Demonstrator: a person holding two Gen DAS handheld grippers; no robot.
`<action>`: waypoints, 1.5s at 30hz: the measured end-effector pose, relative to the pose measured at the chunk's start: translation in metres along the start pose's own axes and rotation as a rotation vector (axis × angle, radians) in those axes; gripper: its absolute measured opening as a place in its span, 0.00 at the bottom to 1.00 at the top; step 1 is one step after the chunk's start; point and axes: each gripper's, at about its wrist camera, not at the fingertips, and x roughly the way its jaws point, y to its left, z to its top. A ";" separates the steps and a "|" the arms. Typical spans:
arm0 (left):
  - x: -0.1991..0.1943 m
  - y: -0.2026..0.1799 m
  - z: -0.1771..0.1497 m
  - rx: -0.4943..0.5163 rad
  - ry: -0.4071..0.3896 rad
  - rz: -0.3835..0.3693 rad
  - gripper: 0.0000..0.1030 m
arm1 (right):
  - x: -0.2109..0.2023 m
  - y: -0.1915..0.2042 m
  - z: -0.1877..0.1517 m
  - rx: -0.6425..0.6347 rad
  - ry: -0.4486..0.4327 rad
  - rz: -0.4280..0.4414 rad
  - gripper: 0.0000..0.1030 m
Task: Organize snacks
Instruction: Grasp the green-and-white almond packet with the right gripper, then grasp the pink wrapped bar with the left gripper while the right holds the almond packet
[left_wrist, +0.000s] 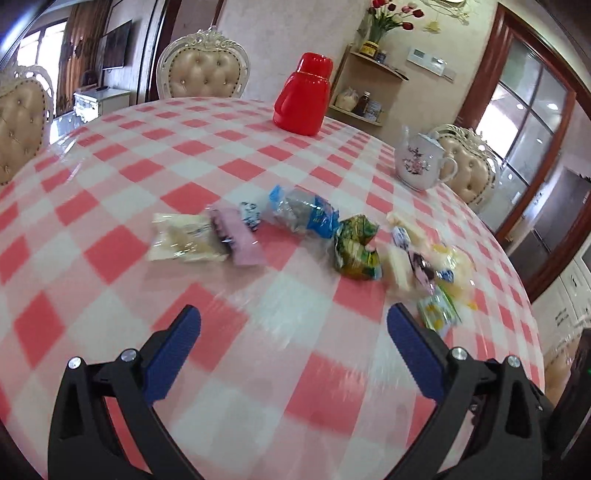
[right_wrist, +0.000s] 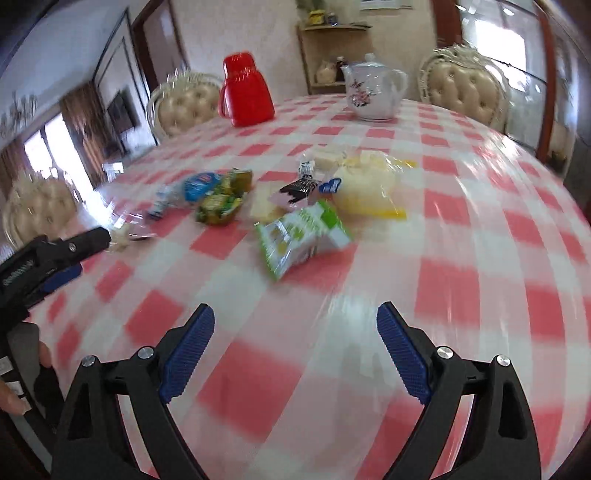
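Note:
Several wrapped snacks lie in a loose row on the pink-checked table (left_wrist: 110, 184). From left to right I see a cream pack (left_wrist: 183, 238), a pink pack (left_wrist: 236, 236), a blue clear pack (left_wrist: 303, 212), a crumpled green pack (left_wrist: 356, 247) and a green-white pack (left_wrist: 439, 314). My left gripper (left_wrist: 293, 317) hangs open above bare cloth, nearer to me than the row. My right gripper (right_wrist: 295, 314) is open too and holds nothing. Beyond it lie the green-white pack (right_wrist: 303, 236) and a yellow pack (right_wrist: 369, 188). The left gripper (right_wrist: 85, 254) shows at the right wrist view's left edge.
A red flask (left_wrist: 301, 96) and a flowered white teapot (left_wrist: 421, 162) stand at the far side of the table. Padded chairs (left_wrist: 203, 70) ring the table. A hand (right_wrist: 14, 398) shows at the lower left. The table edge curves down on the right (left_wrist: 532, 314).

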 end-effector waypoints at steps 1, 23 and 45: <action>0.008 -0.001 0.001 -0.012 -0.005 -0.010 0.98 | 0.007 0.001 0.005 -0.015 0.013 0.007 0.84; -0.012 0.108 0.023 -0.369 -0.078 0.112 0.98 | 0.021 0.018 0.036 -0.194 0.004 0.072 0.37; 0.081 0.021 0.049 0.077 0.109 0.016 0.67 | -0.014 0.038 0.022 -0.079 -0.086 0.183 0.37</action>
